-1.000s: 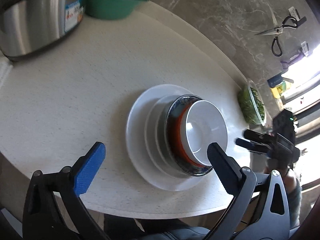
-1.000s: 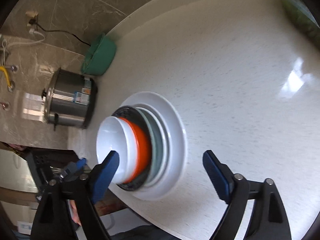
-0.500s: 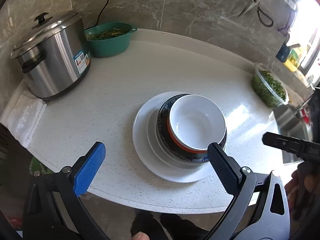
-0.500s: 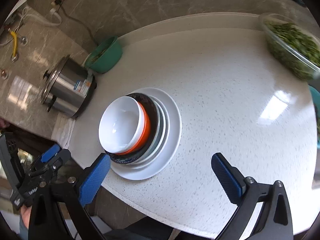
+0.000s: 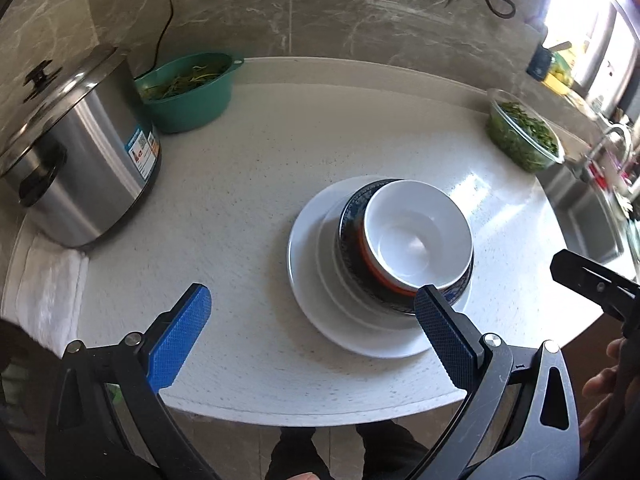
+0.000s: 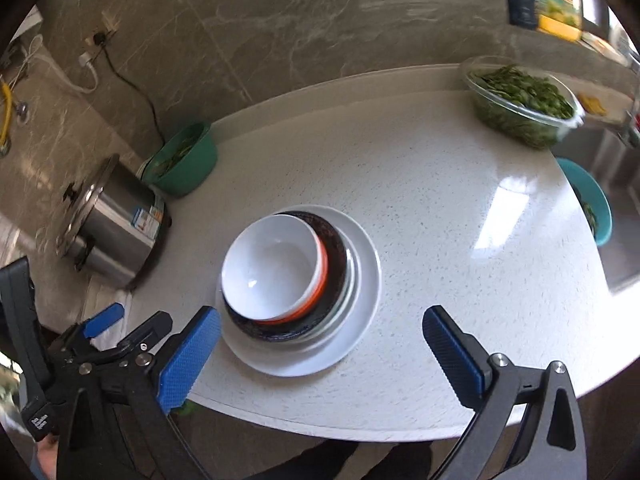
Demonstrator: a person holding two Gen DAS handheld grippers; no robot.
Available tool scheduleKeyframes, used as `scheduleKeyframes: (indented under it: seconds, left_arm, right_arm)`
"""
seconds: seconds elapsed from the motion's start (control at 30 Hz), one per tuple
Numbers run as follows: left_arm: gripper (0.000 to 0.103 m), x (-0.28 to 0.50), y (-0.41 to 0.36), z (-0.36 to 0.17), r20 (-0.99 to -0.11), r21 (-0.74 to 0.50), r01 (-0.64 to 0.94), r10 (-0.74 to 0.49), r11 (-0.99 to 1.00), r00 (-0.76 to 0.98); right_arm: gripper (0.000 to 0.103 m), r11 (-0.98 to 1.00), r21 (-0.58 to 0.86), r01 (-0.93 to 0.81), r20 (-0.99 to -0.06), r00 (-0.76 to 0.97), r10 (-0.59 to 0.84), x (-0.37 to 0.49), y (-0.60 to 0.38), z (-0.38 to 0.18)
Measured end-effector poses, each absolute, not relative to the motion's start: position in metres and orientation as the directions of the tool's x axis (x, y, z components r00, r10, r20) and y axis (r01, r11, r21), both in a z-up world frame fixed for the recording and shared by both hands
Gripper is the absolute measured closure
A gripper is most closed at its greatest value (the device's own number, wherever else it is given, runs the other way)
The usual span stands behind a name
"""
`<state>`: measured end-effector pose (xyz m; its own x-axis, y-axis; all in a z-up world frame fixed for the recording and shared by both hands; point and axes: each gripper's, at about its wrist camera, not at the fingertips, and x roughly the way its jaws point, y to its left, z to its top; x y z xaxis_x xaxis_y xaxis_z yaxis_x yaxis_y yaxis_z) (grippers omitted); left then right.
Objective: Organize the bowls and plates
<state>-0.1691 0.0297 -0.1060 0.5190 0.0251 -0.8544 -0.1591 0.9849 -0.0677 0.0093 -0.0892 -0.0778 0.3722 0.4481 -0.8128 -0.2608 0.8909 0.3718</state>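
Note:
A stack stands near the front of the white counter: a white bowl (image 5: 418,240) (image 6: 270,266) on top, nested in an orange-rimmed bowl (image 6: 316,300) and a dark patterned bowl (image 5: 350,220) (image 6: 334,240), on small plates and a large white plate (image 5: 308,264) (image 6: 362,292). My left gripper (image 5: 312,316) is open and empty, held back above the counter's front edge. My right gripper (image 6: 320,336) is open and empty, also back from the stack.
A steel rice cooker (image 5: 72,152) (image 6: 112,220) stands at the left with a white cloth (image 5: 44,292) beside it. A green bowl of greens (image 5: 188,88) sits at the back, a glass bowl of greens (image 5: 520,132) (image 6: 520,104) at the right. A teal bowl (image 6: 588,200) sits by the sink.
Both grippers have pulled back and up from the stack, so more of the counter shows. The stack has not moved.

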Motion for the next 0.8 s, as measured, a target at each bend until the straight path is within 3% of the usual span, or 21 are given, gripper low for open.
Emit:
scheduleKeyframes:
  seconds: [0.23, 0.57, 0.8]
  left_arm:
    - [0.0, -0.175, 0.039, -0.096, -0.836, 0.008, -0.094, 0.058, 0.996, 0.546]
    - [0.0, -0.164, 0.039, -0.089, -0.846, 0.073, -0.128, 0.13, 0.989, 0.517]
    - [0.0, -0.158, 0.034, -0.092, -0.869, 0.035, -0.122, 0.09, 0.992, 0.486]
  right_arm:
    - [0.0, 0.906, 0.374, -0.2, -0.813, 0.4, 0.424, -0.017, -0.071, -0.073]
    - [0.0, 0.912, 0.353, -0.208, -0.807, 0.427, 0.409, -0.019, -0.069, -0.058]
    - [0.0, 0.925, 0.312, -0.215, -0.819, 0.433, 0.377, -0.018, -0.069, -0.056]
